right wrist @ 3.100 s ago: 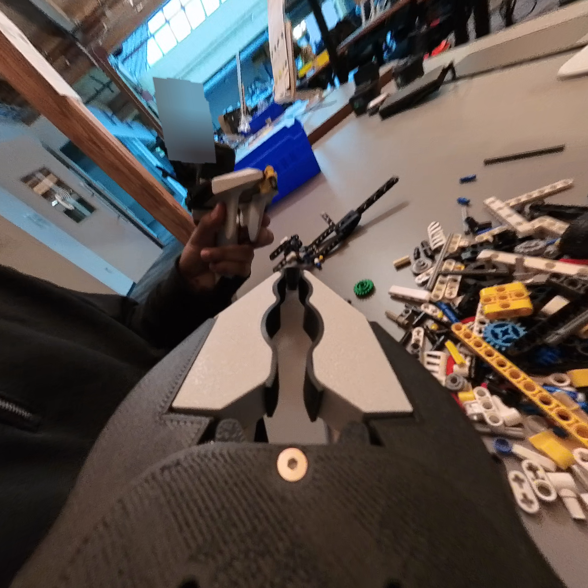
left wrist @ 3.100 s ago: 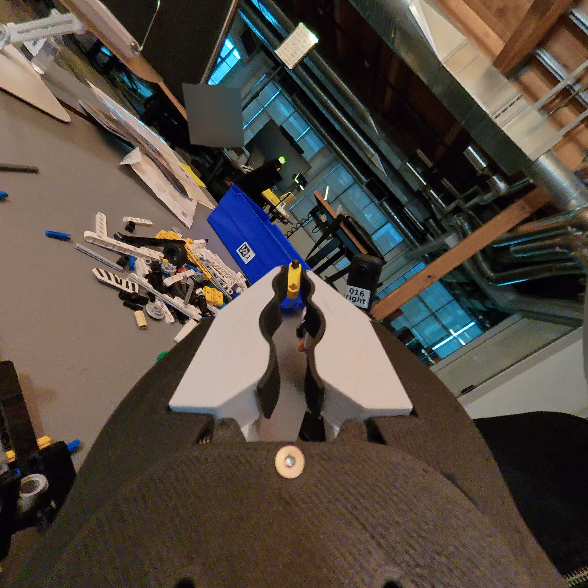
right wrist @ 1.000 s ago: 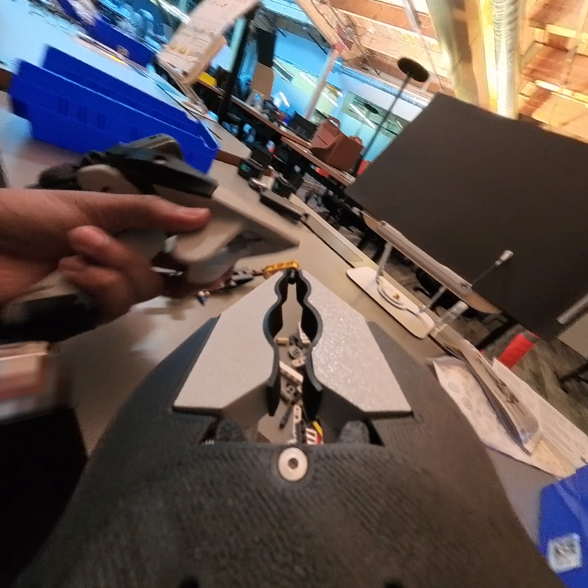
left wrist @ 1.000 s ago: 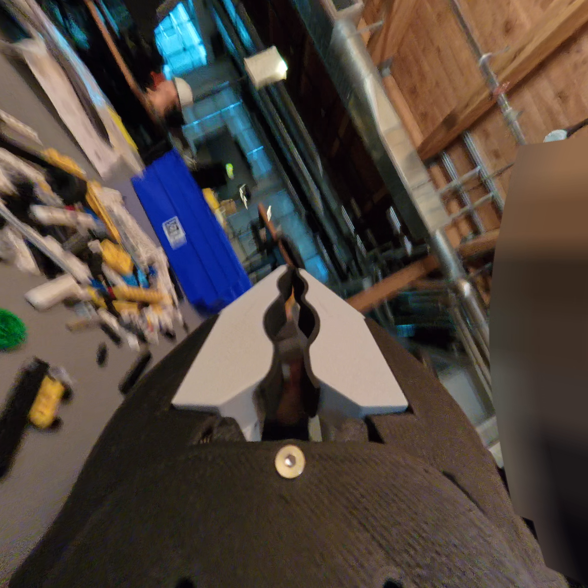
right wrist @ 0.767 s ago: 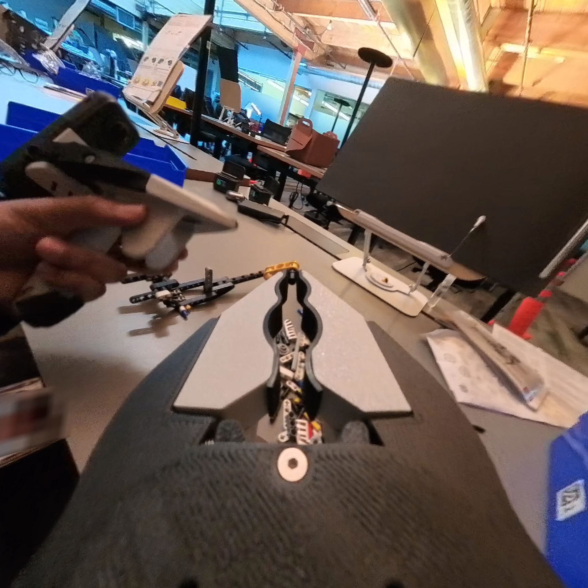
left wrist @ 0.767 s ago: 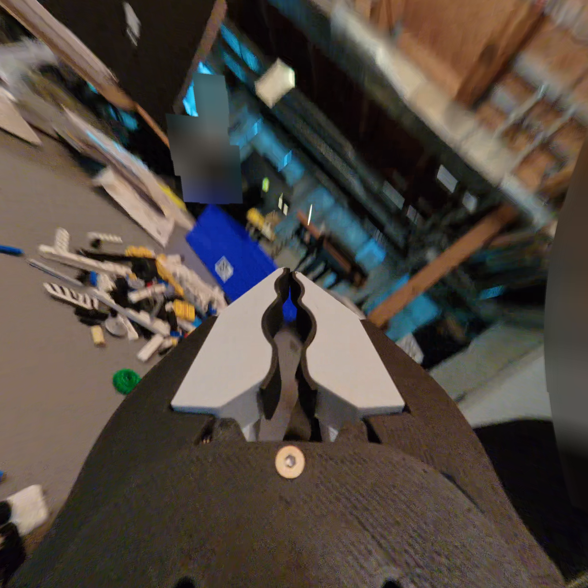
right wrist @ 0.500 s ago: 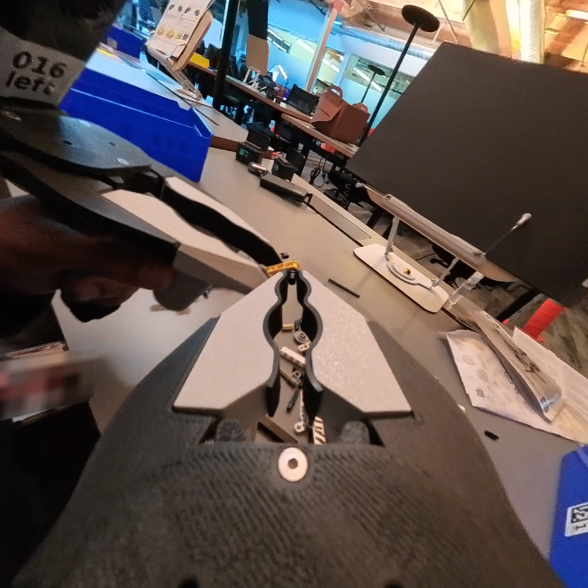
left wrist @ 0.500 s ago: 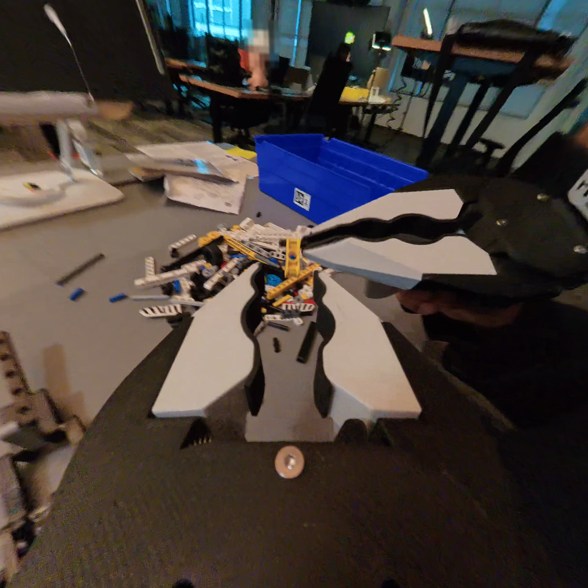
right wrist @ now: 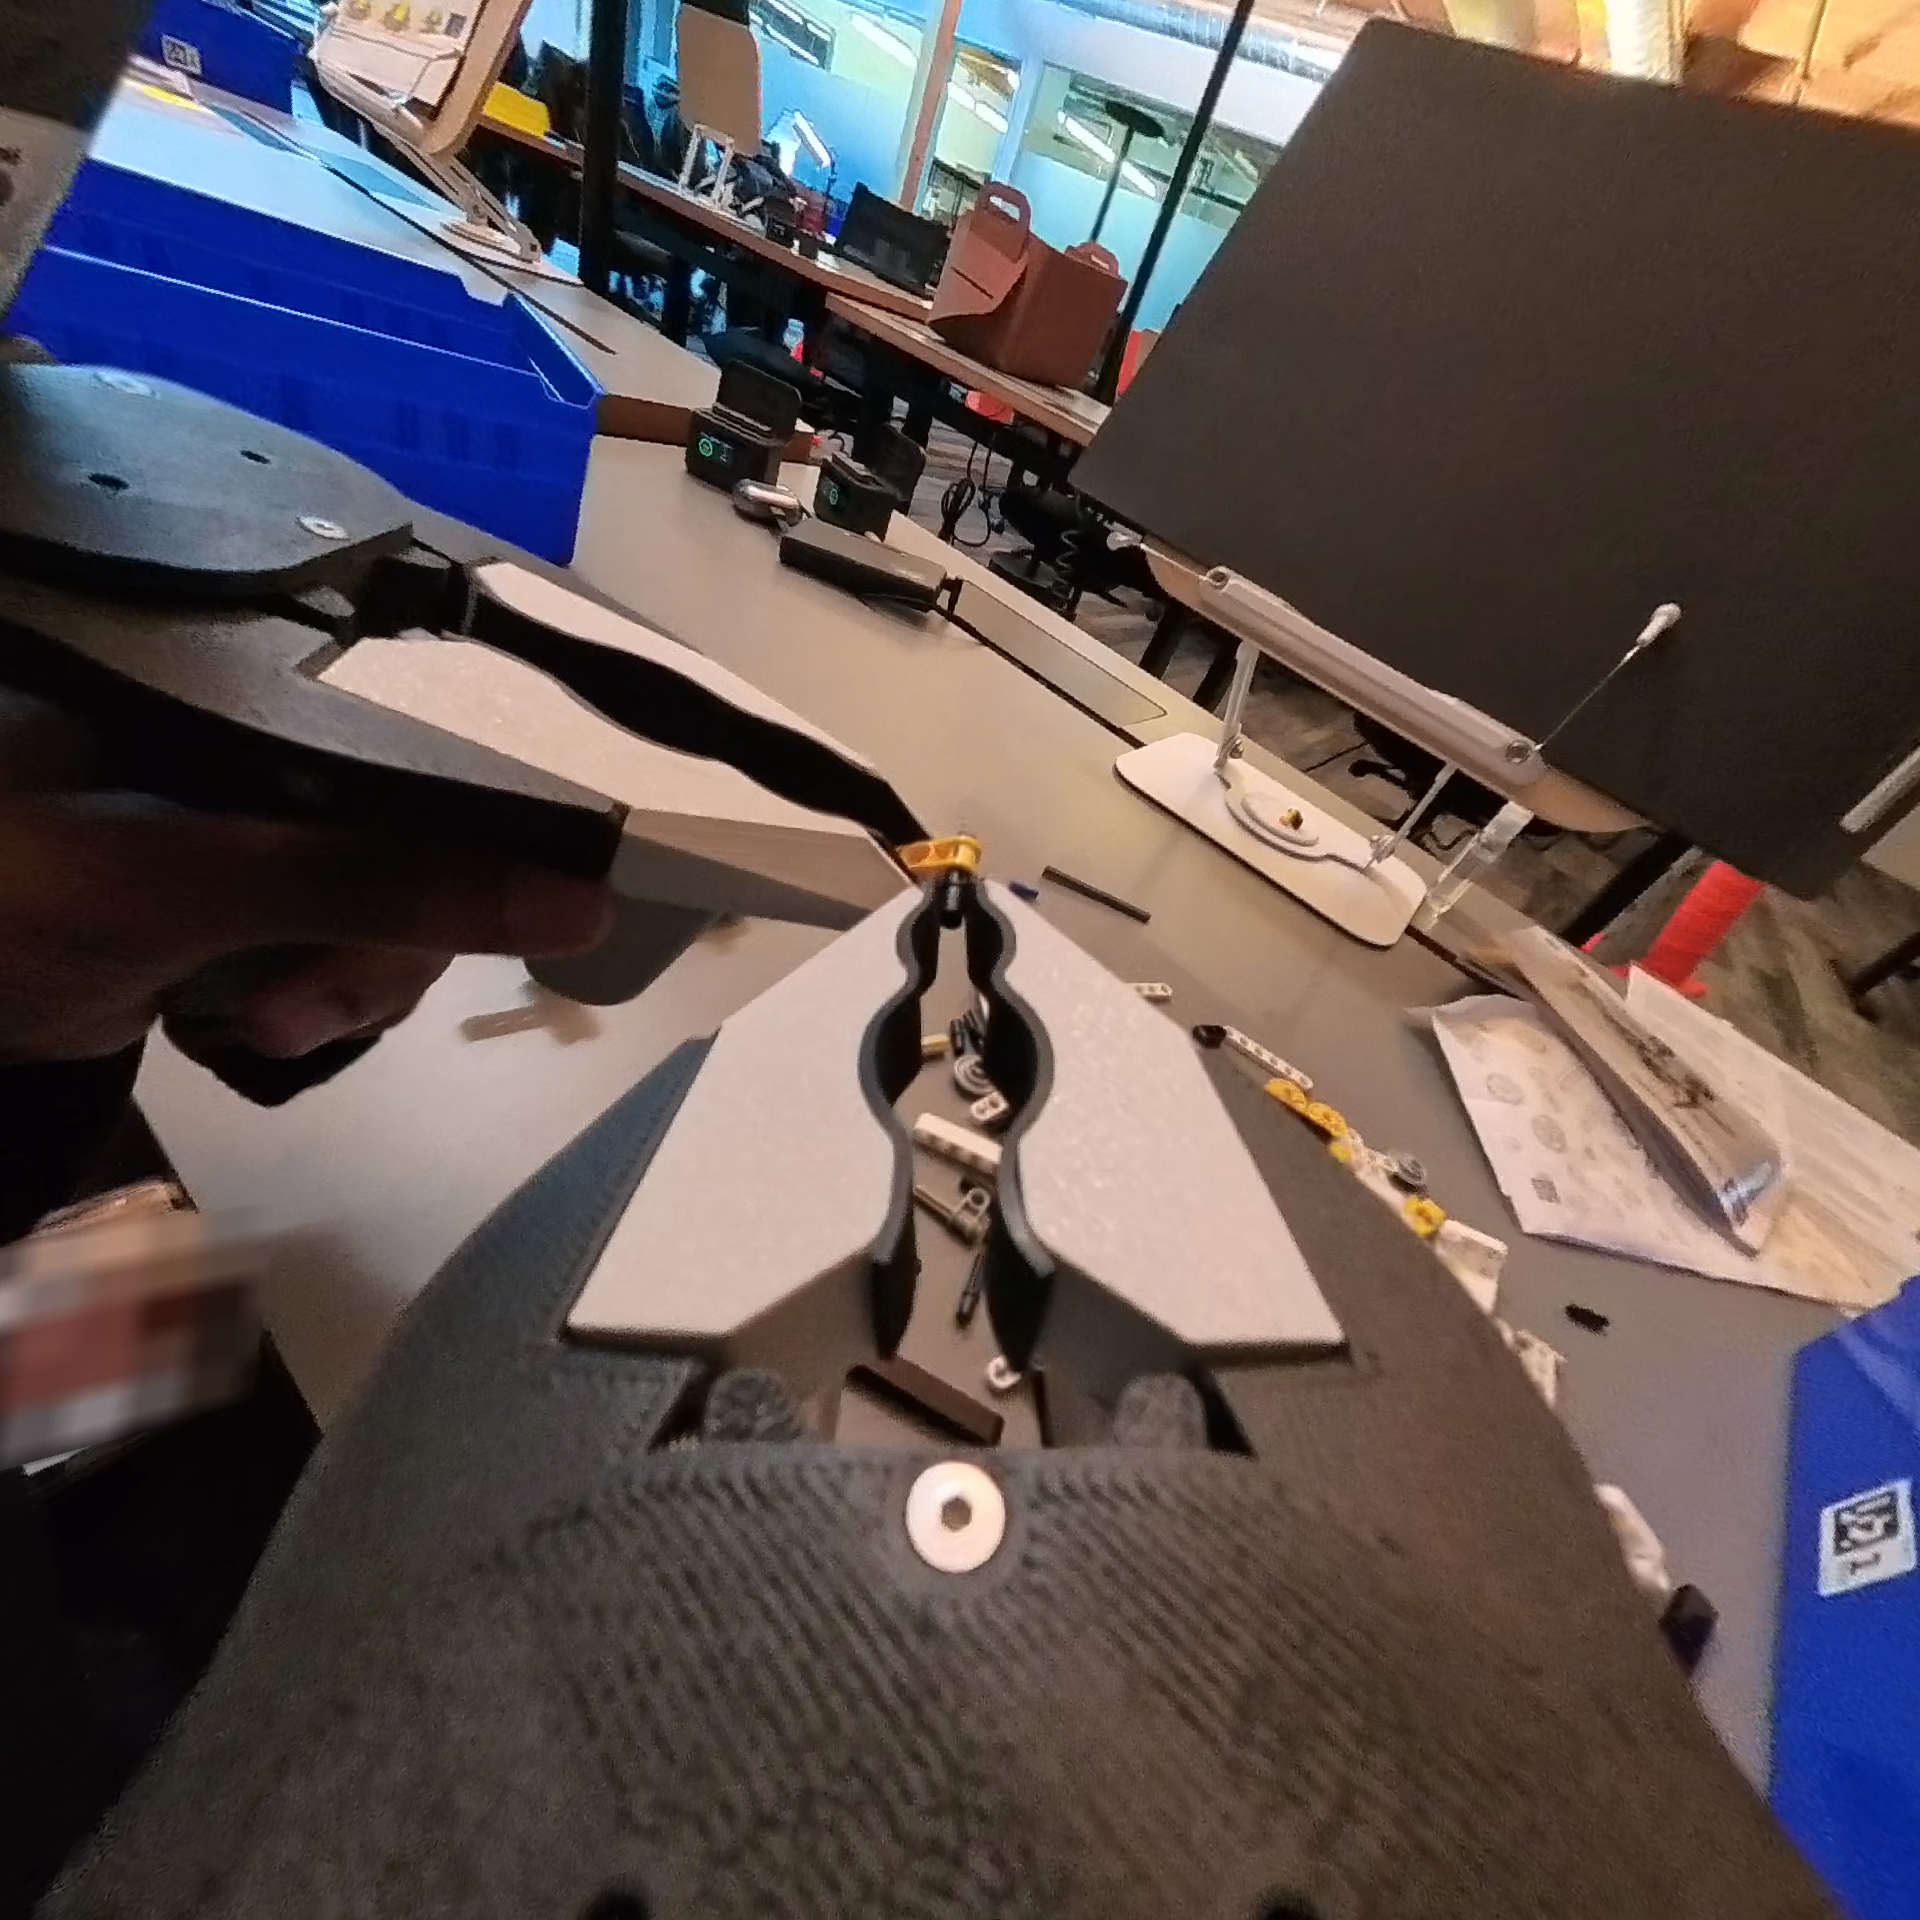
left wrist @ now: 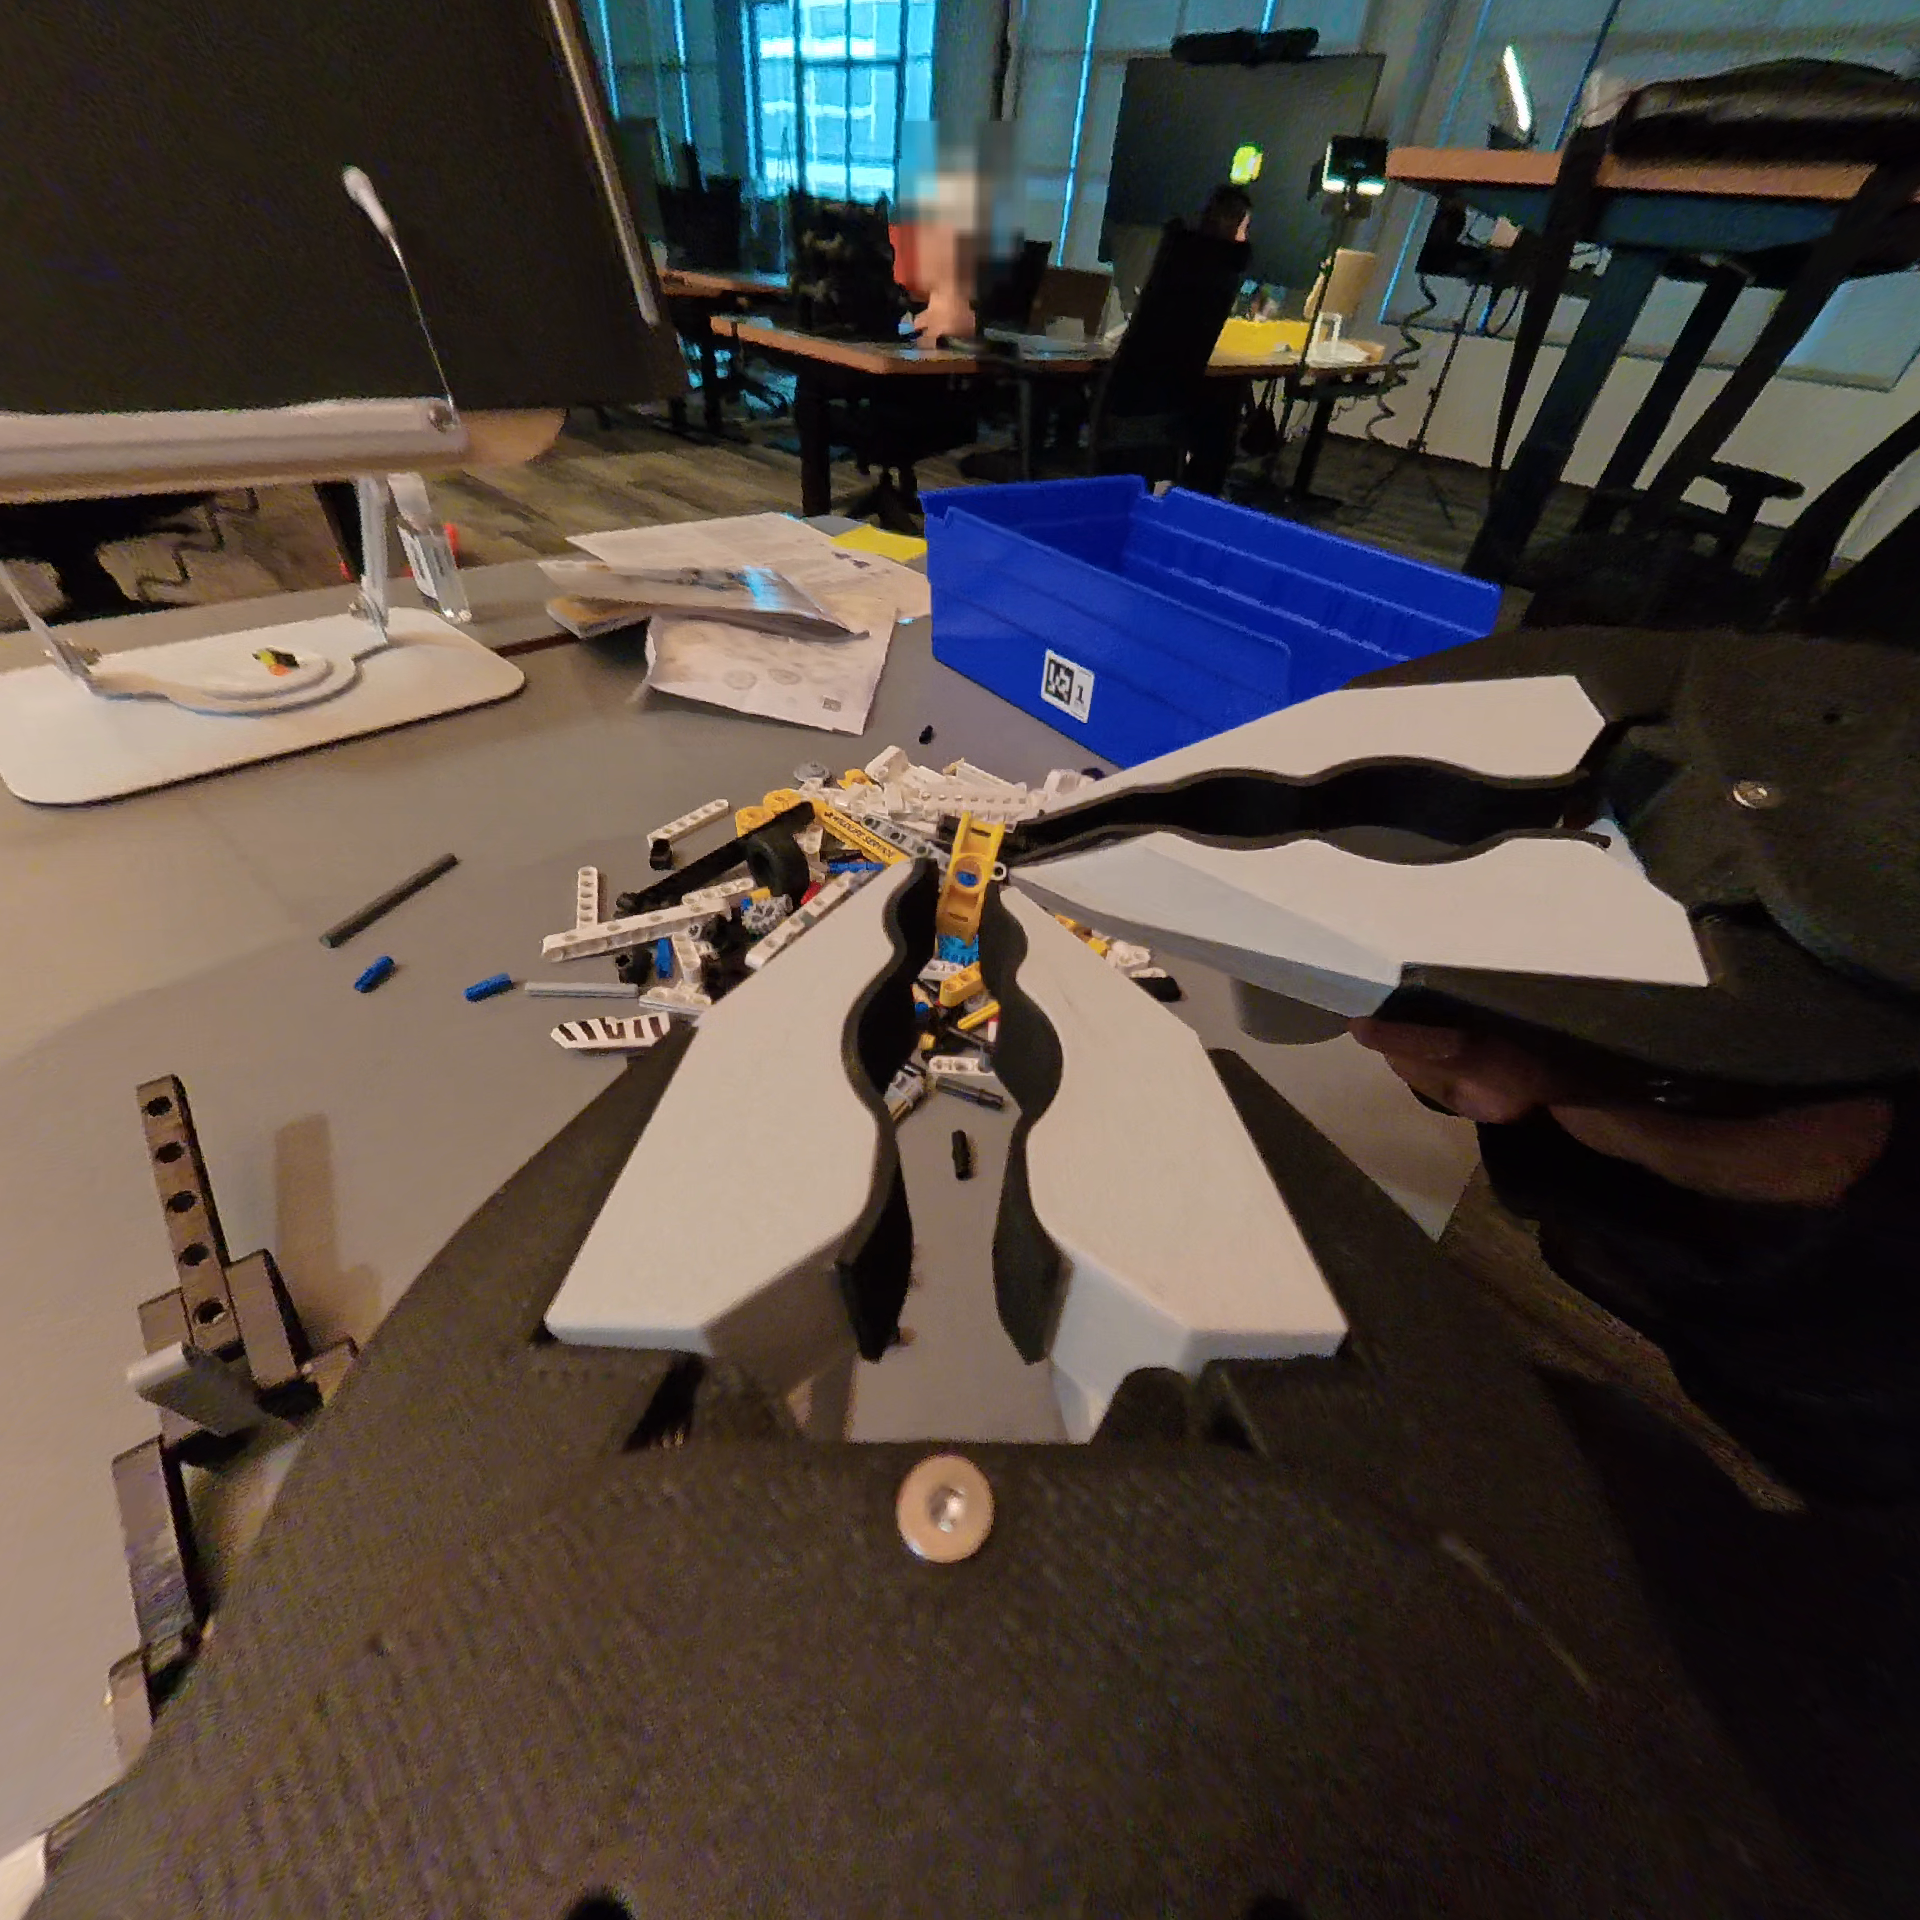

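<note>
Clearly, the left gripper (left wrist: 958, 878) is pinching a yellow plastic connector piece with a blue pin in its hole (left wrist: 966, 902). Both dark pads press on its sides. It is held up in the air, above the heap of loose white, yellow and black plastic building pieces (left wrist: 727, 894) on the grey table (left wrist: 260, 935).

The right gripper (right wrist: 951, 906) has its tips pressed together on a small black peg (right wrist: 950, 894), just beside the connector. Both holds are only at the very tips. I judge that steady pressure and a straight line between the two tools matter, or the small parts may twist.
</note>
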Demonstrator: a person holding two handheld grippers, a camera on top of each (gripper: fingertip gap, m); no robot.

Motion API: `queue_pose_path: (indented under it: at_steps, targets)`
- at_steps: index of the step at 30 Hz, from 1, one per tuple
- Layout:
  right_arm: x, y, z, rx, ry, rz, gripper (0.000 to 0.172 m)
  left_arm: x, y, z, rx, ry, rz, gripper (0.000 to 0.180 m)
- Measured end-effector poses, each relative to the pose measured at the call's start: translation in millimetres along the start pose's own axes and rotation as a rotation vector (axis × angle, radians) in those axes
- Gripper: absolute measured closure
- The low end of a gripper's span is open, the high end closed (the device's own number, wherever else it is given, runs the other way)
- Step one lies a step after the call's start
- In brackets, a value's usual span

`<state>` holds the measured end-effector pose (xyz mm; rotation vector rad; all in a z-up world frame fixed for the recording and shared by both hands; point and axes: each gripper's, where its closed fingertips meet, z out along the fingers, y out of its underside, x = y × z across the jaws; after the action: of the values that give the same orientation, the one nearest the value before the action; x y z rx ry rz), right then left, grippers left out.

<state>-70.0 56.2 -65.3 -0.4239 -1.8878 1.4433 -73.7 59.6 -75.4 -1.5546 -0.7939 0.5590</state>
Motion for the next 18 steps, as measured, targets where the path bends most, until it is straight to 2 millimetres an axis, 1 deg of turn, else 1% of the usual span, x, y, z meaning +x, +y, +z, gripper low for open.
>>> queue_pose_path:
  at_steps: [4,7,8,9,10,11,12,13,14,15,16,18]
  targets:
    - [4,2,1,-0.004,0.011,0.025,0.170,-3,-1,4,-0.013,-0.028,0.040,0.175]
    - [7,2,1,0.005,-0.001,0.092,0.169,-4,-3,8,-0.006,0.003,-0.020,0.174]
    - [6,2,0,0.009,-0.018,0.118,0.169,-7,-5,9,0.002,-0.008,-0.033,0.174]
    - [3,-2,-4,0.034,-0.055,0.160,0.170,-39,-9,4,0.030,-0.191,-0.008,0.175]
    - [5,-6,-9,0.053,-0.064,0.192,0.169,-71,-17,-8,0.066,-0.306,0.032,0.175]
    - [17,-6,-13,0.054,-0.015,0.171,0.170,-89,-23,-17,0.073,-0.284,-0.039,0.175]
    - [35,-5,-17,0.048,0.068,0.115,0.170,-93,-35,-26,0.108,-0.210,-0.131,0.175]
    - [53,-1,-20,0.039,0.139,0.065,0.170,-92,-47,-32,0.137,-0.156,-0.168,0.175]
    - [70,8,-20,0.013,0.188,0.051,0.170,-91,-53,-33,0.134,-0.138,-0.168,0.175]
    - [84,24,-18,-0.041,0.214,0.064,0.170,-88,-52,-29,0.110,-0.129,-0.152,0.176]
    - [93,45,-13,-0.118,0.215,0.087,0.170,-84,-45,-20,0.066,-0.120,-0.136,0.176]
    - [109,85,-7,-0.235,0.238,0.131,0.169,-71,-22,3,-0.048,-0.065,-0.140,0.176]
